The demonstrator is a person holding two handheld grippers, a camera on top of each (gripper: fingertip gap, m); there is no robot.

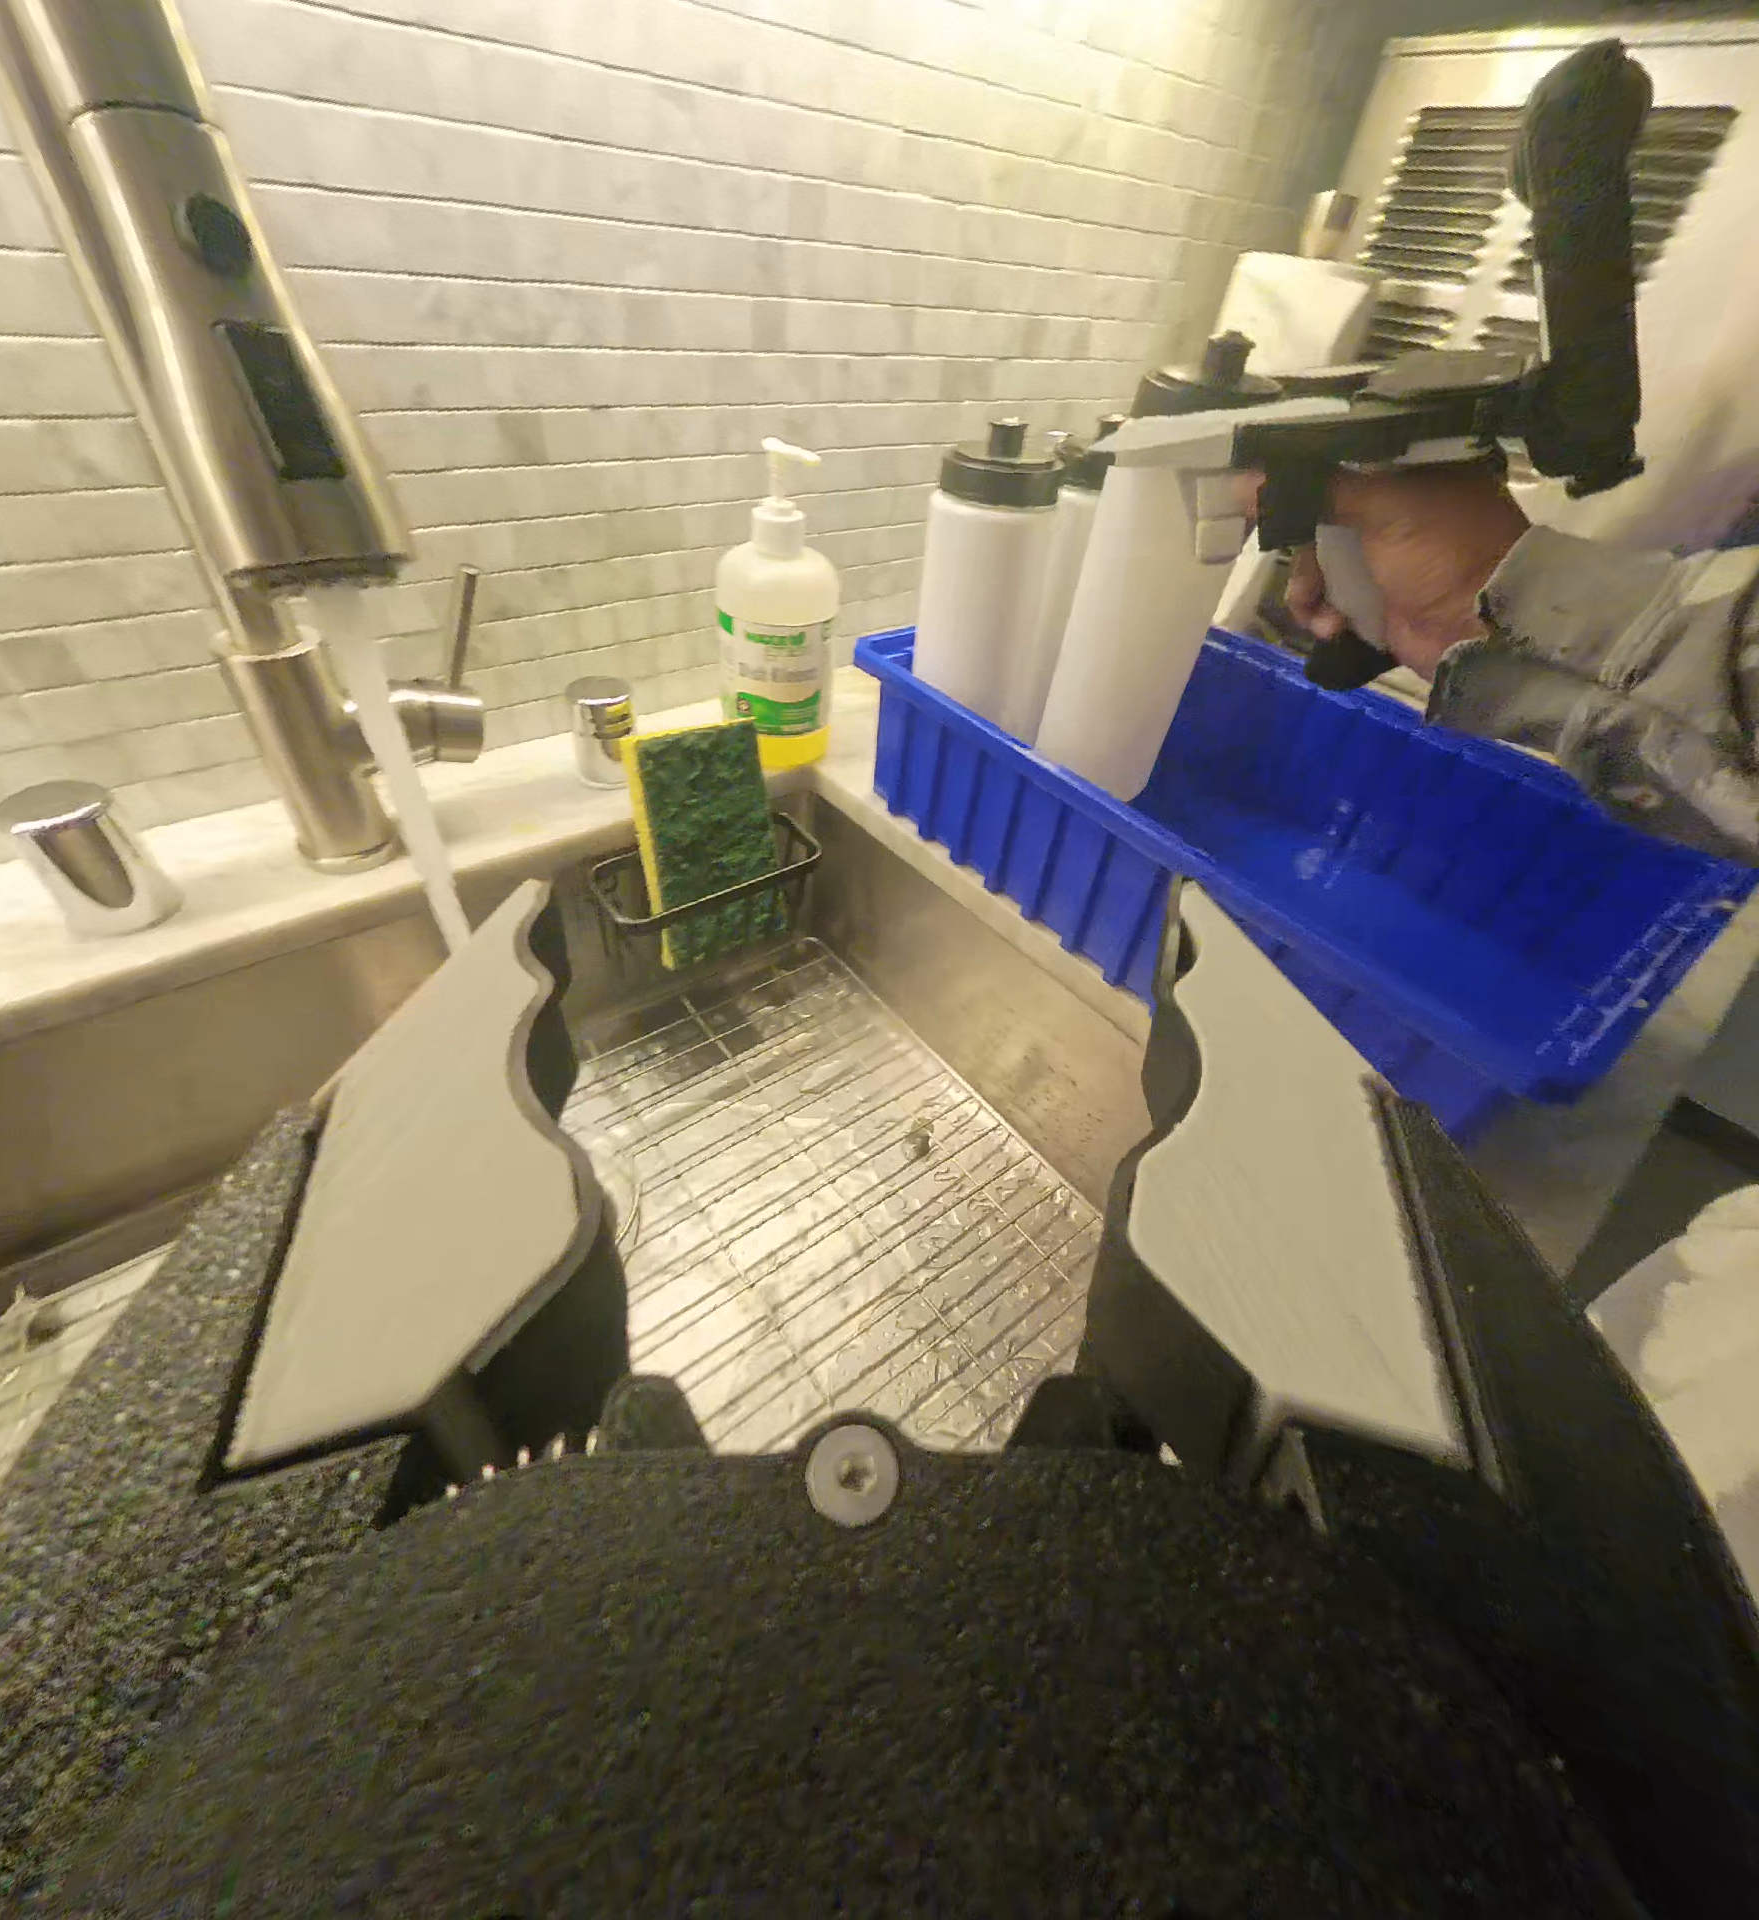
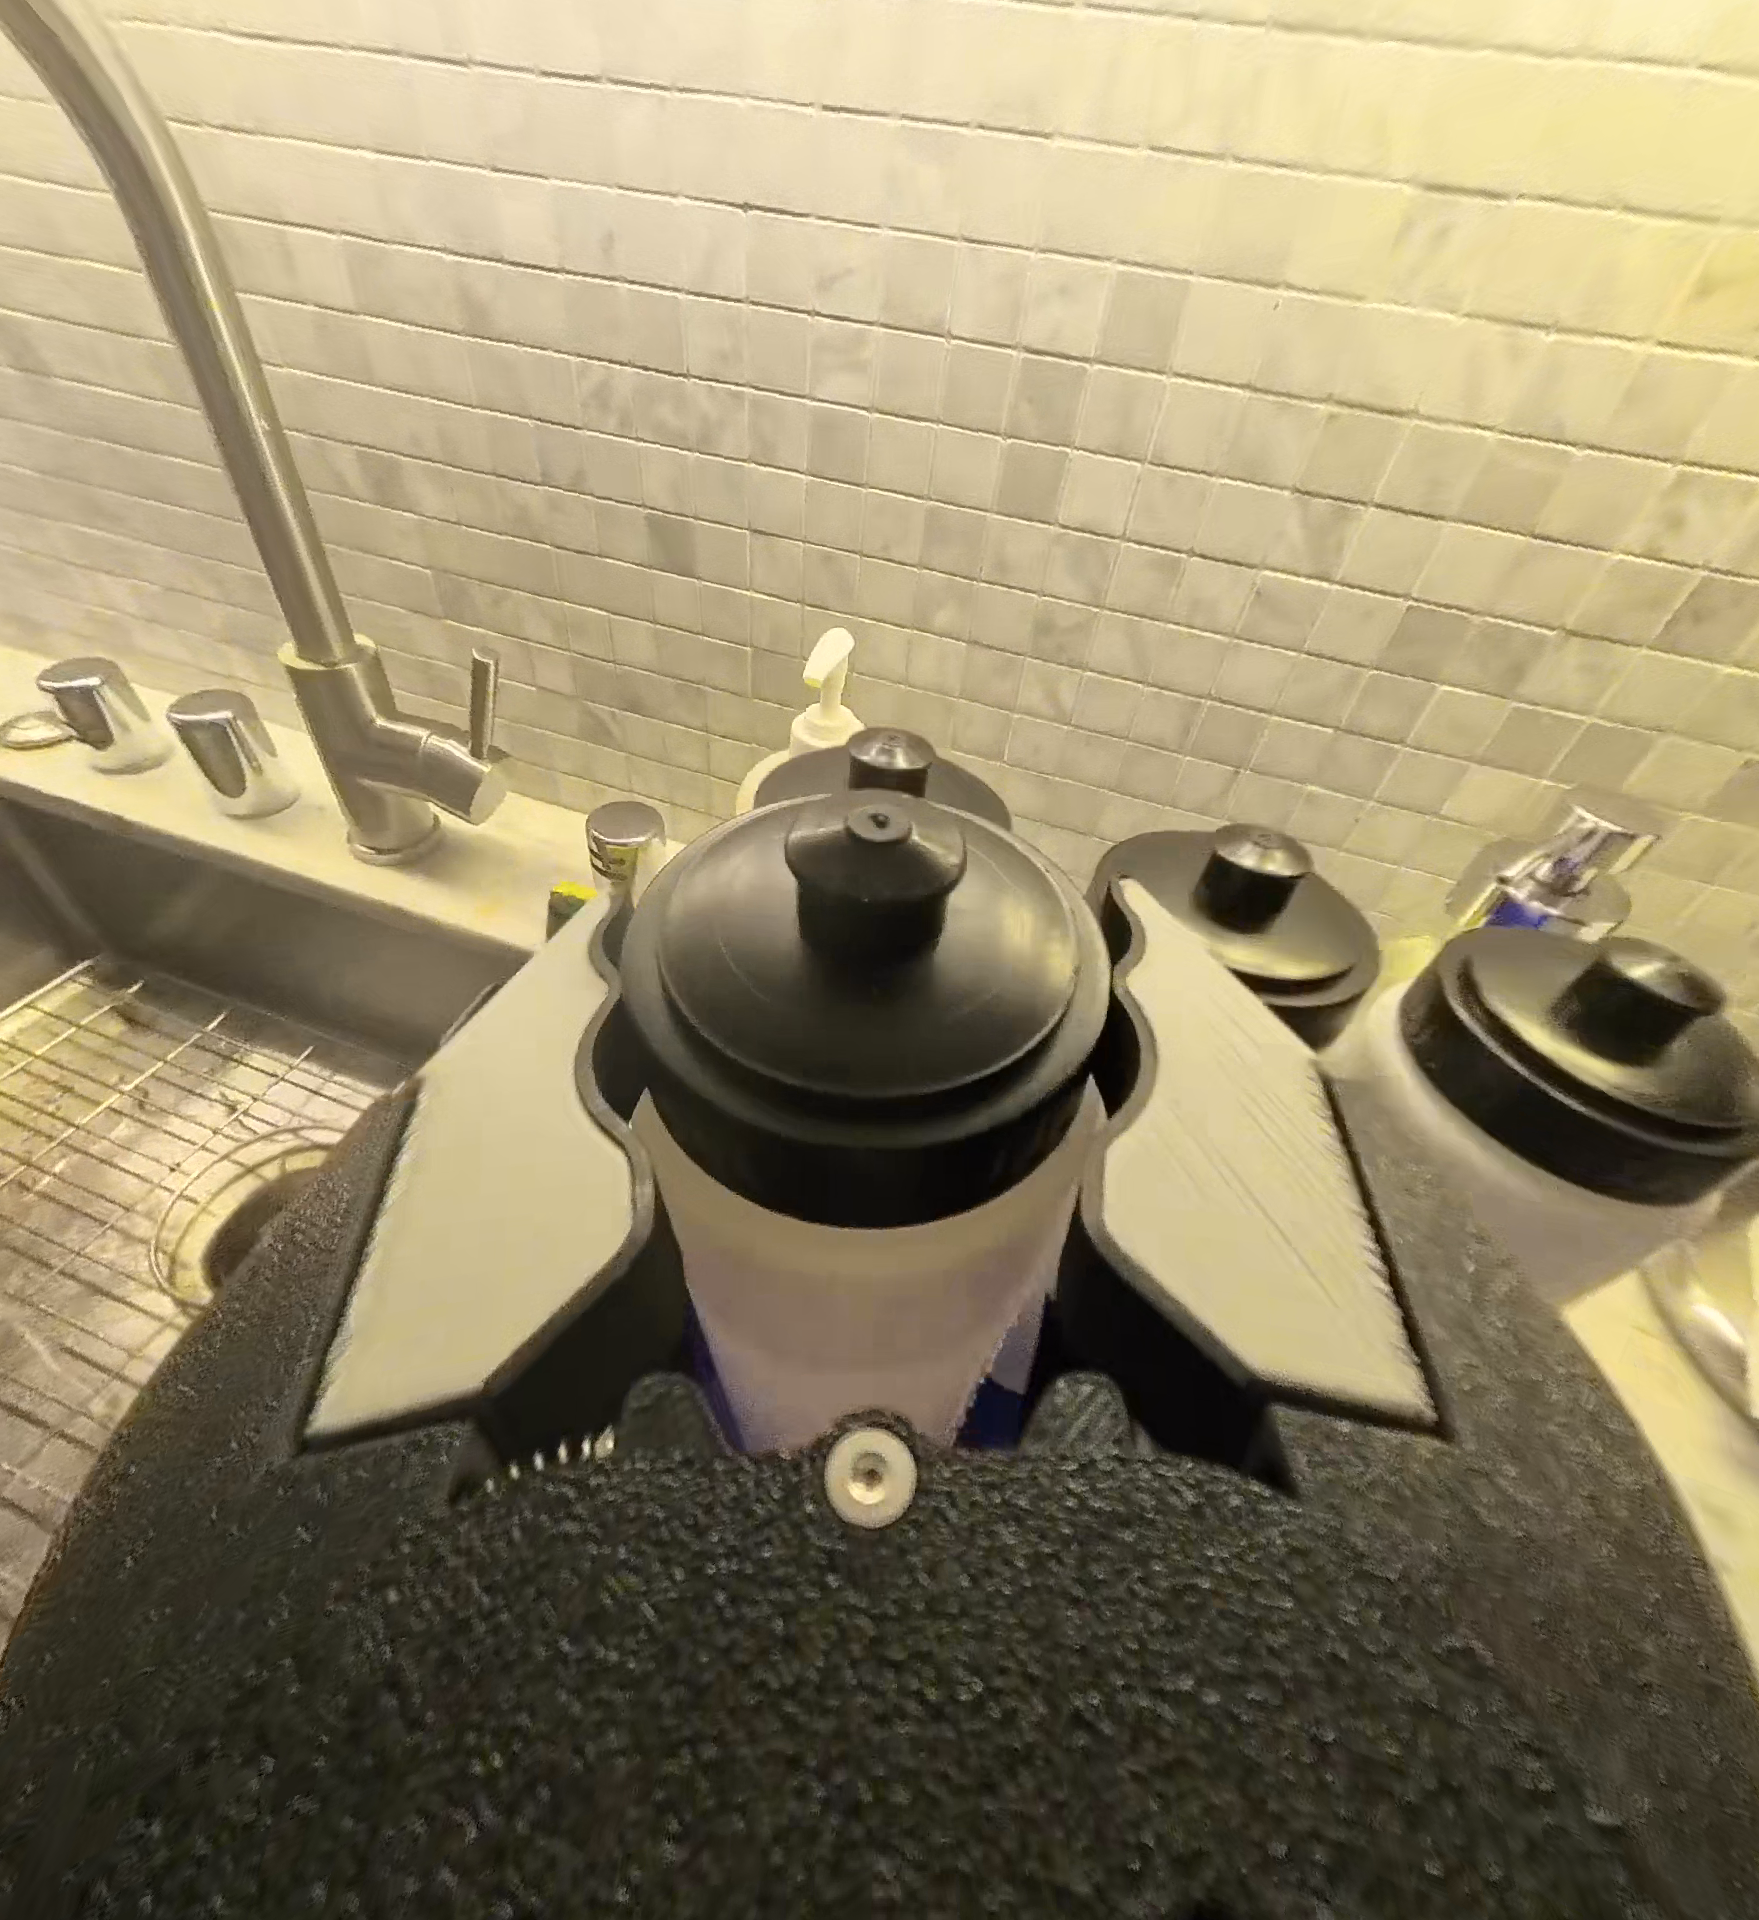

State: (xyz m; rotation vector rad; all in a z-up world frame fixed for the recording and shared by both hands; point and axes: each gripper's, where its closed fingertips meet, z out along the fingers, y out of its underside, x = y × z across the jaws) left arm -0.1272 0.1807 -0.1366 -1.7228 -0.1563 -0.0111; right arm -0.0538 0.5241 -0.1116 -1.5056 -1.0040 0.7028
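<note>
My right gripper (image 2: 859, 925) is shut on a white squeeze bottle (image 2: 854, 1257) with a black cap, just under the cap. In the left wrist view the right gripper (image 1: 1181, 468) holds this bottle (image 1: 1124, 644) tilted, with its base at the rim of a blue bin (image 1: 1374, 904). More white bottles (image 1: 979, 603) stand in the bin's far end. They also show behind the held one in the right wrist view (image 2: 1581, 1070). My left gripper (image 1: 854, 935) is open and empty over the steel sink (image 1: 1000, 997).
The pull-down faucet (image 1: 231, 395) runs a water stream (image 1: 407, 769) into the sink, which has a wire grid (image 1: 802, 1174). A green and yellow sponge (image 1: 714, 831) stands in a black holder. A pump soap bottle (image 1: 776, 623) stands on the ledge. A person's hand (image 1: 1415, 582) holds the right gripper.
</note>
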